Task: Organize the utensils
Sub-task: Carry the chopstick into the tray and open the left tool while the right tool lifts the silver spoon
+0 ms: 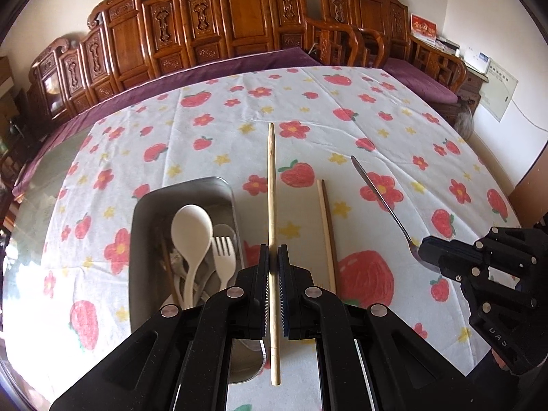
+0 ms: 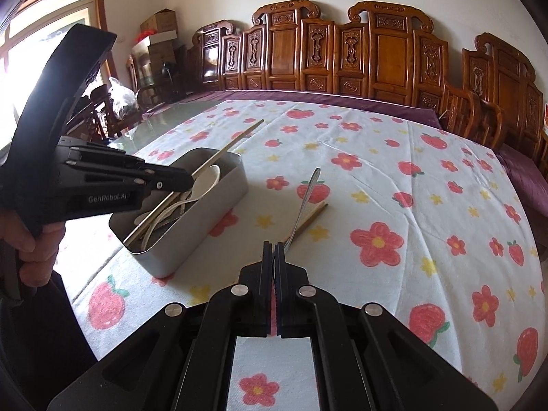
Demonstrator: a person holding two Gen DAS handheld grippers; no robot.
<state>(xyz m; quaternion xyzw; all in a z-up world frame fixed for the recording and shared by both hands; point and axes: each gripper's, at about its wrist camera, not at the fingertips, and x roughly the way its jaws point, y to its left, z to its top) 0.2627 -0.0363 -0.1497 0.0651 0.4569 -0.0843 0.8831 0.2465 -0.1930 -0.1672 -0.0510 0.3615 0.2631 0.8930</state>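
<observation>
My left gripper (image 1: 273,257) is clamped on a single bamboo chopstick (image 1: 272,185), pads pressed flat against its shaft low down, so the thin end sticks far out ahead and a short stub shows behind the jaws. The chopstick hangs clear of the cloth, just to the right of the metal utensil box (image 1: 145,205), and in the right wrist view it slants above the box's open top. My right gripper (image 2: 274,250) is squeezed together on the bowl end of a metal spoon (image 2: 306,202), handle pointing forward and up, lifted off the table. Both grippers tilt downward toward the tabletop. My left hand (image 2: 32,239) wraps the left gripper's handle at the frame's edge. Inside the box: a white spoon (image 1: 191,236), a white fork (image 1: 224,257), more pale cutlery and at least one dark chopstick. A pair of chopsticks (image 1: 327,233) lies on the strawberry-print tablecloth (image 1: 342,120) between the two grippers, near the box. Carved wooden chairs (image 1: 239,17) line the far side of the table.
</observation>
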